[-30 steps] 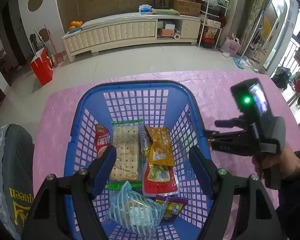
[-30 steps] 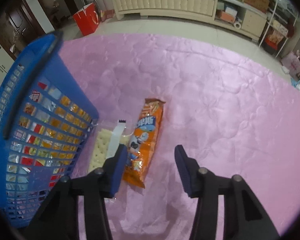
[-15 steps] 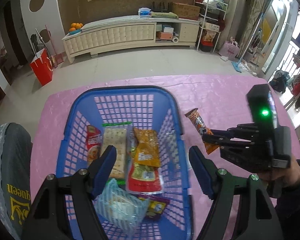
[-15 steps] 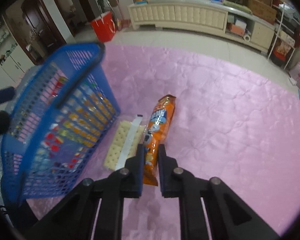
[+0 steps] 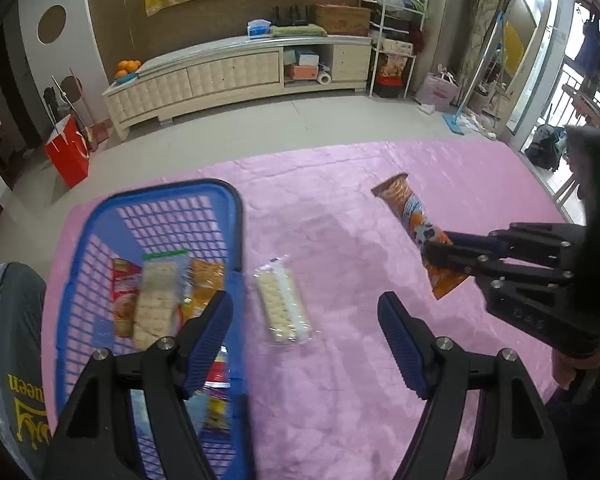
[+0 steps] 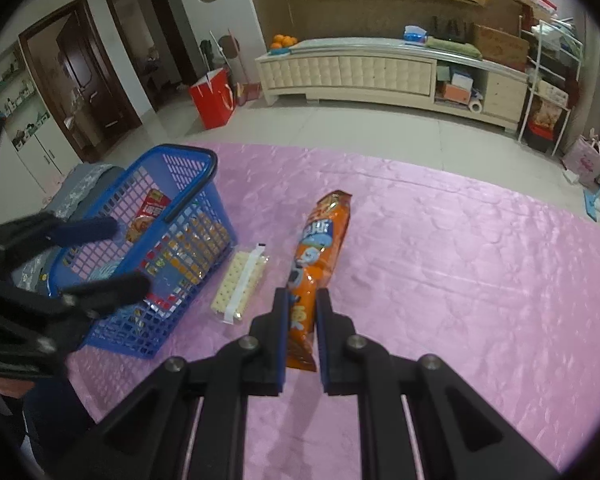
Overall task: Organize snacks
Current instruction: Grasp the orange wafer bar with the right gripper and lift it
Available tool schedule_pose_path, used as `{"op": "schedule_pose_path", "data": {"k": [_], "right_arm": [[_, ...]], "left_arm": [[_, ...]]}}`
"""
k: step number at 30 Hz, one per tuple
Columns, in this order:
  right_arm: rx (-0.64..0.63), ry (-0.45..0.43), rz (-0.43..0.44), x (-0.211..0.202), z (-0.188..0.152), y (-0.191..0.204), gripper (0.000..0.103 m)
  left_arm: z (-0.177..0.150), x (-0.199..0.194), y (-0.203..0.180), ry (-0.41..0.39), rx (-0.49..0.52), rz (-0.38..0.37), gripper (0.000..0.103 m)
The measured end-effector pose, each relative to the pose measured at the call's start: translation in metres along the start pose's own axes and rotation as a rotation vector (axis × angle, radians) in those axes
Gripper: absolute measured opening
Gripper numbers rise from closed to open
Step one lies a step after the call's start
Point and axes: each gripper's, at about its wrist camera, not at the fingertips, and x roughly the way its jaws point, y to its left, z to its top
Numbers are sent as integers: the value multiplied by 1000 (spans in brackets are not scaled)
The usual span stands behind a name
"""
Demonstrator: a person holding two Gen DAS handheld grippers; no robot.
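Snacks on a pink cloth (image 6: 460, 272), one held up in the air.
The right gripper (image 6: 302, 312) pinches the low end of an orange snack bag (image 6: 320, 248), lifted off the cloth. The left gripper (image 5: 304, 340) is spread wide with nothing in it, above a clear cracker pack (image 5: 283, 307) lying just beside the blue basket (image 5: 172, 196) of snacks.

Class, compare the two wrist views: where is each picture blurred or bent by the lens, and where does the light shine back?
Left wrist view: the blue plastic basket is smeared by motion blur, the clear cracker pack stays sharper, the long cream cabinet bows. Right wrist view: the left gripper is soft and blurred at the edge, the orange snack packet is crisp, the pink cloth shows sheen, corners go black.
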Motion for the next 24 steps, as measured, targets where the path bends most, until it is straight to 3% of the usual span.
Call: {"op": "schedule_pose_path", "data": {"k": [11,20,24], "right_arm": [[-6,-41,-1,1,-19,-17,16],[1,-24,46,33,-33,-31,16],[-13,-18,50,43,-34,-28,16]], "left_arm": [[-13,36,-37,33,-50,88,73],[-34,88,-46,73,-59,197,73],[-39,111,-37,105,-79,196,73]]}}
